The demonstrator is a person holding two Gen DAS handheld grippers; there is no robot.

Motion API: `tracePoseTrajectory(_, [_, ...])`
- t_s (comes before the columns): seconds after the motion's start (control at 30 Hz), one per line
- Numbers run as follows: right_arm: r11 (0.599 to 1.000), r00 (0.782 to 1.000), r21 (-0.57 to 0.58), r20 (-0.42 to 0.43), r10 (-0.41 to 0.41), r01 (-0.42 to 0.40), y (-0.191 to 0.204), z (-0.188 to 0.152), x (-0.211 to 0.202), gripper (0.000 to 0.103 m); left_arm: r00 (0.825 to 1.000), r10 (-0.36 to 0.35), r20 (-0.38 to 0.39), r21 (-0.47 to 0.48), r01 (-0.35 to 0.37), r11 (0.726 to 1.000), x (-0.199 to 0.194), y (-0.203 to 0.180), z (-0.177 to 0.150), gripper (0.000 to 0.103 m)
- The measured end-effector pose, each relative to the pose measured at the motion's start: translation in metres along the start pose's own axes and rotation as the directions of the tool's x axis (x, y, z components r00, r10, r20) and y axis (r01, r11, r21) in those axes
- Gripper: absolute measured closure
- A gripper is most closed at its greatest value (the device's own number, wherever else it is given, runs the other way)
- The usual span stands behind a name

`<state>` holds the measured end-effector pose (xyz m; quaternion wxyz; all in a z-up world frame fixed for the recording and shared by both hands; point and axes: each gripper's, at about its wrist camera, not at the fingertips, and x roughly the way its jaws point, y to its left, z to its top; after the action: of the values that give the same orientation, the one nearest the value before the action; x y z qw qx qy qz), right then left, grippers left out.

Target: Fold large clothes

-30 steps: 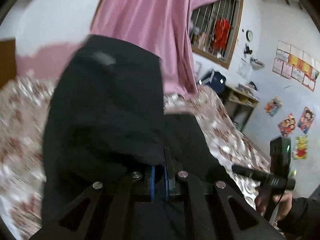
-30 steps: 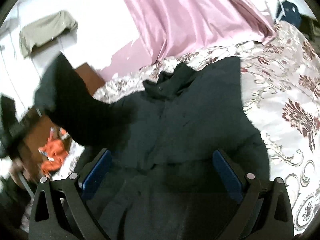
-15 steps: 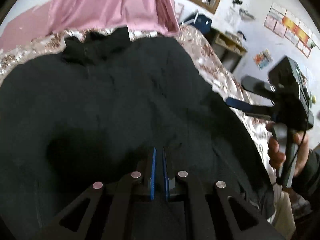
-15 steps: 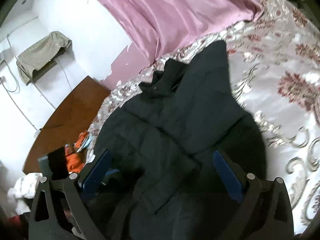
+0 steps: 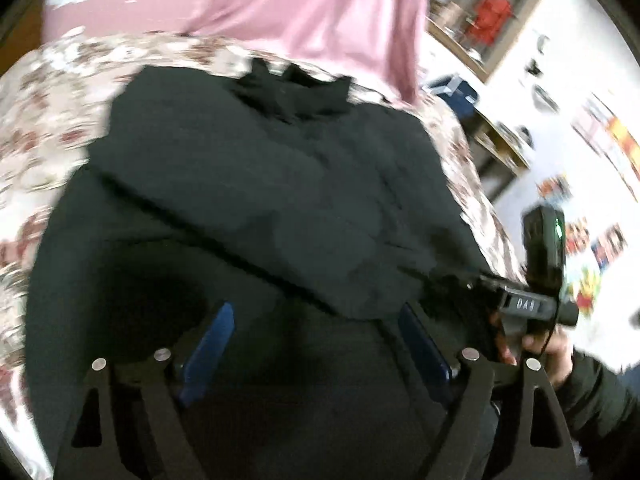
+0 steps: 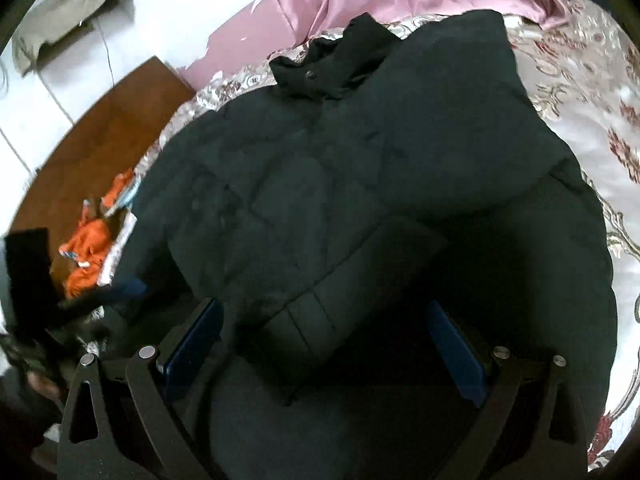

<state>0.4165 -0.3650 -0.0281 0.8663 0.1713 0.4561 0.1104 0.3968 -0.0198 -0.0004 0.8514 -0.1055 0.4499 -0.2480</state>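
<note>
A large black padded jacket (image 5: 280, 184) lies flat on the floral bed cover, collar at the far end, with both sleeves folded across its front. It fills the right wrist view (image 6: 360, 184) too. My left gripper (image 5: 316, 344) is open and empty over the jacket's near hem. My right gripper (image 6: 332, 344) is open and empty over the folded sleeve cuff (image 6: 320, 320). The right gripper also shows in the left wrist view (image 5: 520, 304) at the jacket's right edge. The left gripper shows blurred at the left edge of the right wrist view (image 6: 48, 280).
The floral bed cover (image 6: 592, 80) surrounds the jacket. A pink curtain (image 5: 320, 12) hangs behind the bed. A brown wooden surface (image 6: 100, 136) with orange items (image 6: 84, 248) lies to the left. A shelf and posters (image 5: 592, 184) stand at the right.
My left gripper carried a sleeve across the jacket, laid it down and opened, letting go. The right gripper stayed open and drew nearer over the jacket.
</note>
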Motion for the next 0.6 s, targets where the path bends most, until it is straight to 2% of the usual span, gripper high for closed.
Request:
tracePoseTrajectory(0.03, [1.000, 1.000, 0.004, 0.003, -0.020, 0.020, 0.001, 0.001, 0.000, 0.009, 0.999, 0.030, 0.017, -0.019, -0.029, 0.999, -0.008, 0.009, 0.003, 0.018])
tracePoseTrajectory(0.07, [0.999, 0.999, 0.007, 0.008, -0.034, 0.034, 0.002, 0.002, -0.001, 0.020, 0.998, 0.054, 0.029, -0.027, -0.053, 0.998, -0.013, 0.014, 0.005, 0.017])
tracePoseTrajectory(0.13, [0.998, 0.998, 0.025, 0.013, -0.054, 0.054, 0.000, 0.003, -0.004, 0.046, 0.992, 0.111, 0.066, -0.049, -0.108, 0.993, -0.027, 0.028, 0.011, 0.016])
tracePoseTrajectory(0.17, [0.998, 0.999, 0.043, 0.006, -0.046, 0.046, -0.003, 0.004, -0.006, 0.067, 0.988, 0.132, 0.081, -0.058, -0.128, 0.990, -0.031, 0.032, 0.014, 0.016])
tracePoseTrajectory(0.2, [0.998, 1.000, 0.047, 0.002, -0.029, 0.029, -0.004, 0.003, -0.006, 0.077, 0.984, 0.151, 0.092, -0.071, -0.145, 0.987, -0.036, 0.039, 0.016, 0.016])
tracePoseTrajectory(0.23, [0.999, 1.000, 0.041, -0.004, 0.001, -0.001, -0.003, 0.002, -0.007, 0.080, 0.982, 0.163, 0.098, -0.084, -0.155, 0.984, -0.039, 0.044, 0.019, 0.016])
tracePoseTrajectory(0.3, [0.999, 0.999, 0.002, -0.002, 0.046, -0.046, 0.000, 0.003, -0.014, 0.093, 0.977, 0.179, 0.114, -0.125, -0.164, 0.978, -0.045, 0.055, 0.024, 0.015])
tracePoseTrajectory(0.37, [0.998, 0.999, -0.060, 0.023, 0.039, -0.038, 0.009, 0.010, -0.027, 0.096, 0.982, 0.150, 0.111, -0.166, -0.130, 0.978, -0.045, 0.064, 0.029, 0.015])
tracePoseTrajectory(0.43, [0.990, 0.996, -0.136, 0.094, -0.009, 0.022, 0.020, 0.020, -0.045, 0.097, 0.987, 0.127, 0.102, -0.205, -0.104, 0.973, -0.044, 0.072, 0.030, 0.015])
tracePoseTrajectory(0.5, [0.982, 0.983, -0.171, 0.175, -0.054, 0.084, 0.024, 0.032, -0.064, 0.097, 0.982, 0.161, 0.099, -0.208, -0.137, 0.968, -0.044, 0.075, 0.030, 0.015])
tracePoseTrajectory(0.6, [0.970, 0.949, -0.158, 0.284, -0.135, 0.185, 0.018, 0.053, -0.089, 0.097, 0.968, 0.229, 0.104, -0.188, -0.207, 0.960, -0.041, 0.075, 0.035, 0.015])
